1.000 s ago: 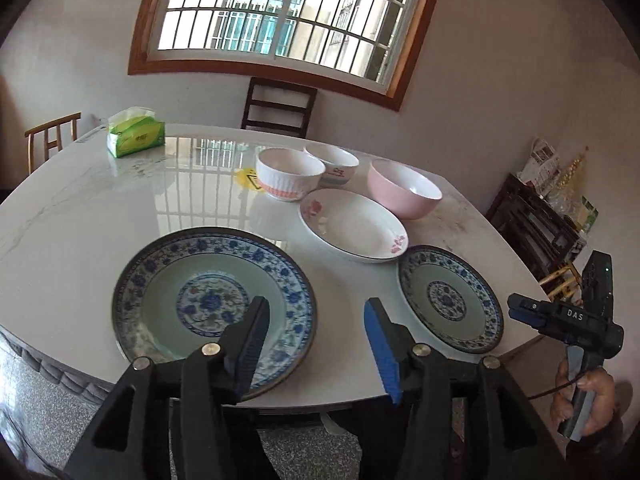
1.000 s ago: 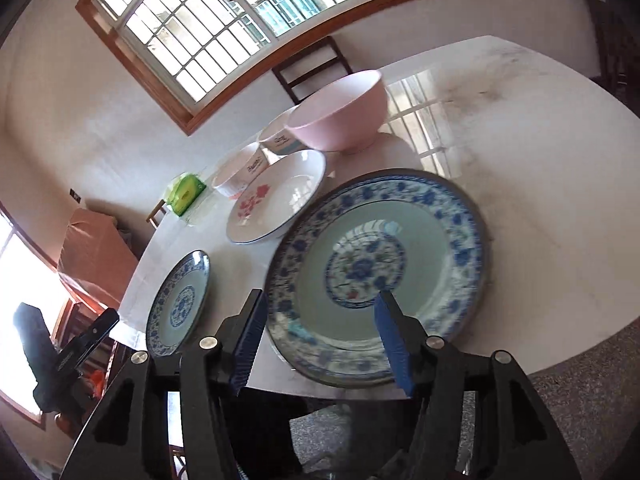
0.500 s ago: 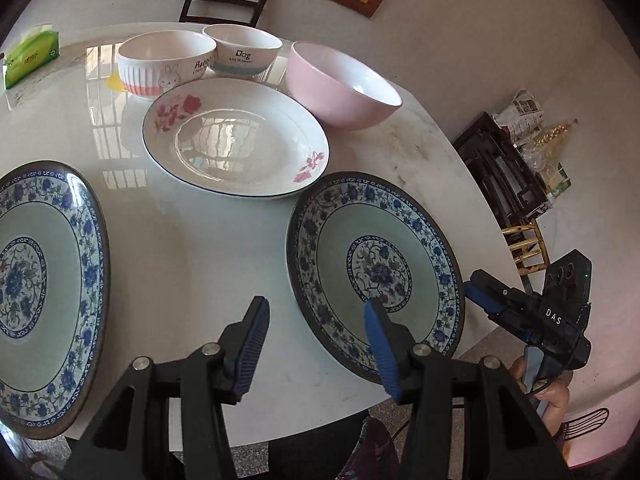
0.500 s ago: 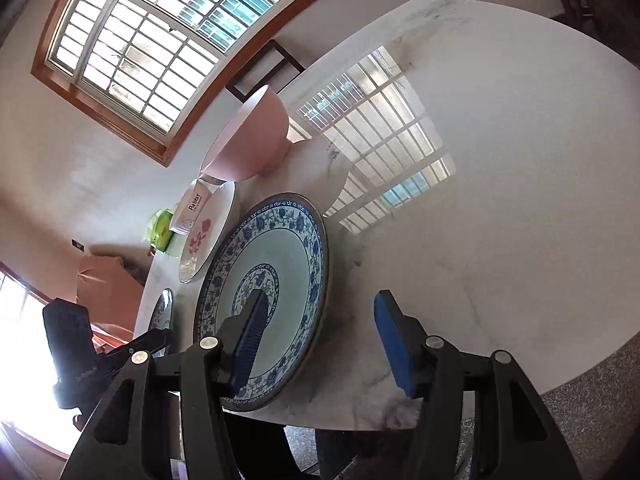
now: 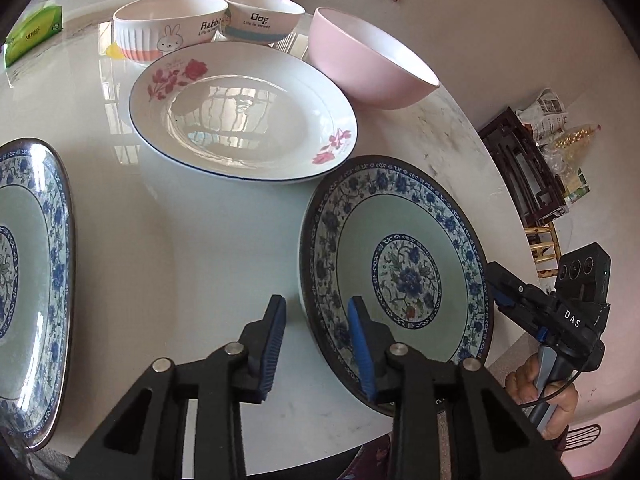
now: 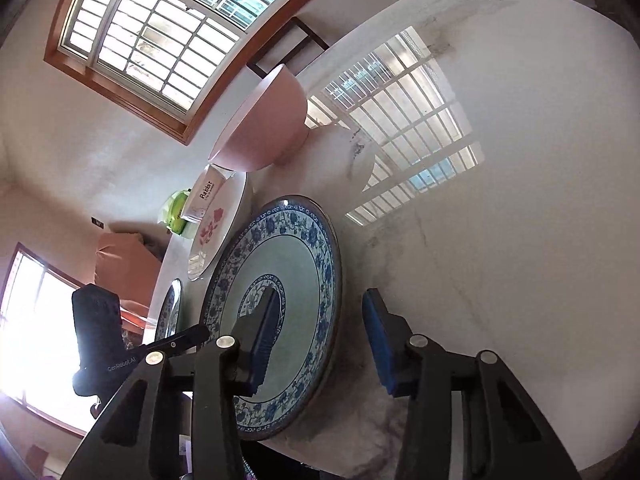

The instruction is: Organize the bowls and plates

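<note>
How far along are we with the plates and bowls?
Done: nothing yet. Pink bowl, rabbit bowl, Dog bowl, floral plate and large blue plate sit unstacked on the table. In hand: left gripper and right gripper are closing across opposite rims of the small blue plate, not yet pinching. All stacking remains.

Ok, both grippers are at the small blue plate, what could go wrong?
Left gripper and right gripper are closing over opposite rims of the small blue-and-white porcelain plate; uneven grips could tilt the glossy plate so it slips. It sits by the marble table's edge, close to the white floral plate: a nudge could knock either.
</note>
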A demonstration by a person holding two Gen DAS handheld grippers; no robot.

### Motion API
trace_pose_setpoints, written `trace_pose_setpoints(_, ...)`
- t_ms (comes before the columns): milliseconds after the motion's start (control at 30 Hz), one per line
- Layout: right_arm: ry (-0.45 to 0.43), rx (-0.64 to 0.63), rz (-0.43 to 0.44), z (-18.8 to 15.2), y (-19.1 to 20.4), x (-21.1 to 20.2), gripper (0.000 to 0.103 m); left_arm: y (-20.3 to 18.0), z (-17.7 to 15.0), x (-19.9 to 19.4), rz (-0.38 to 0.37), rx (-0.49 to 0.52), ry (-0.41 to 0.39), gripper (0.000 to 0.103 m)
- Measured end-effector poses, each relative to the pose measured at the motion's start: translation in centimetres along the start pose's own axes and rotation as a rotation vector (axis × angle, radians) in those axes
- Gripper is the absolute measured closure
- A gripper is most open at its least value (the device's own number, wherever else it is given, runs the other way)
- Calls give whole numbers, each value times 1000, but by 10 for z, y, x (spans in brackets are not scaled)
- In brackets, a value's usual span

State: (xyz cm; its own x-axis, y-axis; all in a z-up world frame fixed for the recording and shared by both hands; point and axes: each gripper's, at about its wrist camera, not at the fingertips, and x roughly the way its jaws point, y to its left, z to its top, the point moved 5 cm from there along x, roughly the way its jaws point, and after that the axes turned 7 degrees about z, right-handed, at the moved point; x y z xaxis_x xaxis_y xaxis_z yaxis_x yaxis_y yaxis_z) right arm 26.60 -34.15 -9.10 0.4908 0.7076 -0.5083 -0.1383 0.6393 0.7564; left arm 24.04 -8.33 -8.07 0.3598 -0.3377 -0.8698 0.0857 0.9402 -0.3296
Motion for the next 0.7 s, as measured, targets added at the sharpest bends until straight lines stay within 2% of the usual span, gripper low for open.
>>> trace_pose_setpoints(67,17,-2,10,-1,-2,3,70,-1,-1,1,4,3,-4,83)
trace_pose_setpoints(200,23,-12,-14,-2,-7,5,88,-2,-4,-3,25,14,-22,83)
trace_pose_setpoints(700,0,-8,11,-18,-2,-9,89,-7,-9,-25,46,32,-91,83)
